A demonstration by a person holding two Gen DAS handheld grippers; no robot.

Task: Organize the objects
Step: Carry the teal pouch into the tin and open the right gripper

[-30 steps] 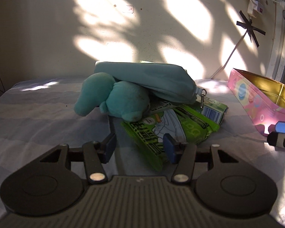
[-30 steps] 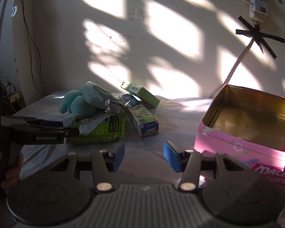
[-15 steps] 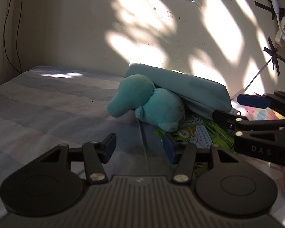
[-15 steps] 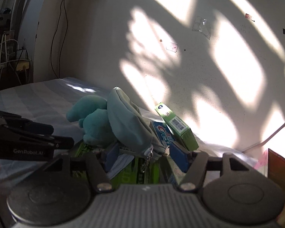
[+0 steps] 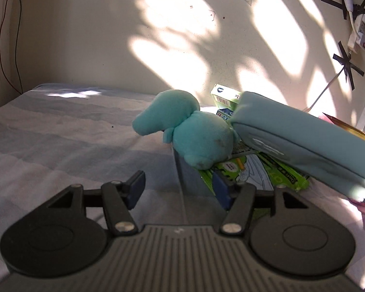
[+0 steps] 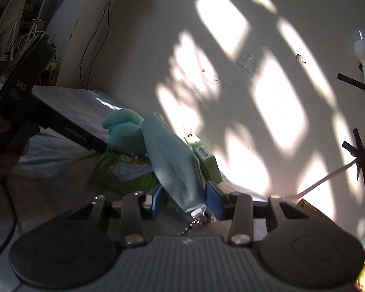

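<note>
The right gripper (image 6: 183,200) is pinching the zip end of the blue pouch (image 6: 171,164), its jaws just closing on it. The pouch is stretching away over the green packet (image 6: 120,170), near the bed's far edge. The left gripper (image 5: 177,189) is sitting spread, empty.

1. You have one teal plush toy (image 5: 197,136).
2. You have one light-blue zip pouch (image 5: 304,143).
3. You have one green wipes packet (image 5: 262,172).
4. You have two small cartons: one green box (image 6: 205,158) and one toothpaste box (image 5: 225,114).
5. You have one pink tin (image 5: 345,127).
</note>
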